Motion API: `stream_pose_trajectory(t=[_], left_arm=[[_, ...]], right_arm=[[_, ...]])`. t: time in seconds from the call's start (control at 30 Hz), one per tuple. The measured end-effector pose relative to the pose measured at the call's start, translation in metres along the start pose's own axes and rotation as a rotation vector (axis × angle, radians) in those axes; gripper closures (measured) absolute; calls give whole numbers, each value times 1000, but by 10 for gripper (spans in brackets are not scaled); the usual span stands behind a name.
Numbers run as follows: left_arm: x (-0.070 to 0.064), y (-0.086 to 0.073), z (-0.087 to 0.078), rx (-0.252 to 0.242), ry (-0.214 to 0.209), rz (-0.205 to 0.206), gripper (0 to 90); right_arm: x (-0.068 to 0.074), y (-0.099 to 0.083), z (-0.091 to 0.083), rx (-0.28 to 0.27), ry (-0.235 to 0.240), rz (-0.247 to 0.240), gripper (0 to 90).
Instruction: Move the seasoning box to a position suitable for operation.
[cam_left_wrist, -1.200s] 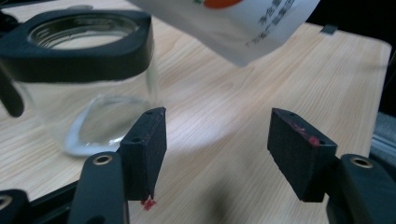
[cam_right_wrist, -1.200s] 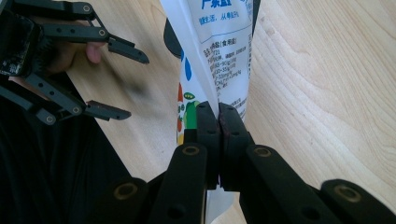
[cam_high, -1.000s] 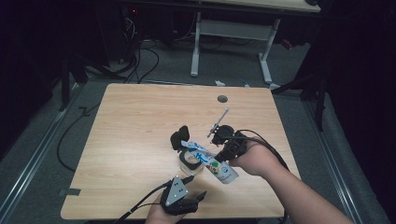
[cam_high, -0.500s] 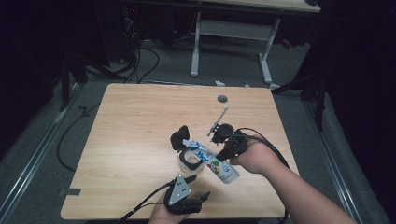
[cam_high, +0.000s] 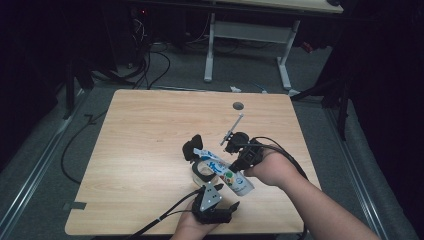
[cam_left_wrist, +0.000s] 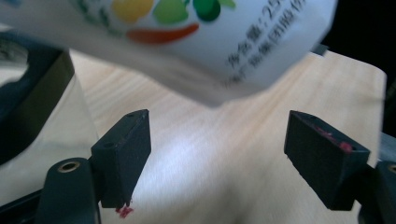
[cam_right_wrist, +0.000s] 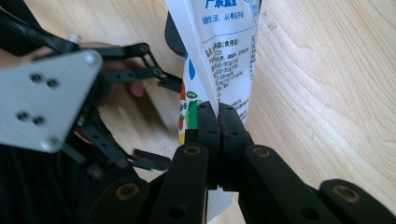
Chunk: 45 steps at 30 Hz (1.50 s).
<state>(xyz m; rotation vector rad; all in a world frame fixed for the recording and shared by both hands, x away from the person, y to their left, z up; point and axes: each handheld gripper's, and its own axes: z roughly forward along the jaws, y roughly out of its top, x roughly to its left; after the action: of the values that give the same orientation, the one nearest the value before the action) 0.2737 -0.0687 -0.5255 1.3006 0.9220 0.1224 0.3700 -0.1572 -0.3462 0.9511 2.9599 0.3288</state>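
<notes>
Left gripper (cam_high: 220, 209): down at the table's near edge, jaws spread wide and empty, the pouch just above them.
Glass (cam_high: 203, 170): a clear cup standing on the wooden table (cam_high: 145, 140), under the pouch.
Pouch (cam_high: 223, 171): white printed packet, tilted over the glass.
Right gripper (cam_right_wrist: 218, 122): jaws pressed together, pinching the pouch's edge.

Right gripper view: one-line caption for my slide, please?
Right gripper shut on a printed white pouch above the wooden table, left gripper open alongside.
</notes>
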Motion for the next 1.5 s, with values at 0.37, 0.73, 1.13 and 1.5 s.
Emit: stream_pose_trajectory(t=[0.37,0.73,1.13,1.5], left_arm=[[-1,0,14,-24,-11,12,259],[2,6,15,-50,-11,-27,257],[-1,6,11,-75,-11,24,403],[-7,3,3,-74,-13,65,494]], right_arm=[[5,1,-3,-18,2,-7,900],[11,5,-4,-32,5,-8,900],[11,4,-8,-47,9,8,900],[11,2,-7,-44,5,10,900]])
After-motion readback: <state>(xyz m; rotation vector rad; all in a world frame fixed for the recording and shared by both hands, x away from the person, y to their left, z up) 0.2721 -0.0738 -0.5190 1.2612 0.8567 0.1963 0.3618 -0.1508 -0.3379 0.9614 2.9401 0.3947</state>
